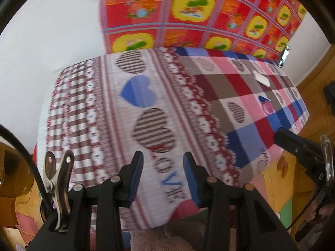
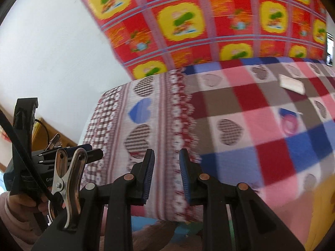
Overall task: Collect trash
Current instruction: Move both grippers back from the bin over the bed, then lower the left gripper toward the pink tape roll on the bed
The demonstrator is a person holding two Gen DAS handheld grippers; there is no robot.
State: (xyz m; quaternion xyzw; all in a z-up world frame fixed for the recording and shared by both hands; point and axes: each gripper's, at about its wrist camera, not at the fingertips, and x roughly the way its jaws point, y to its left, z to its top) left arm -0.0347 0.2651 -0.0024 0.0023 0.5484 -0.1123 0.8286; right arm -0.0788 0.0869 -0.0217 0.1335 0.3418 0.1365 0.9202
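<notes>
Apparently nothing collected yet: left gripper (image 1: 163,177) and right gripper (image 2: 167,175) hovering part-open, empty; white paper (image 2: 292,86) and pink wrapper (image 2: 290,123) lying mid-bed (image 2: 230,156), awaiting pickup.

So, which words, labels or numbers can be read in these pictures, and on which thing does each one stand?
"LOVE": blue and brown letters on the heart-patterned patchwork bedspread, seen upside down.
"Ges…": white letters on the black left gripper, cut off by a metal clip.
Red and yellow cartoon-print cloth: too blurred to read.
</notes>
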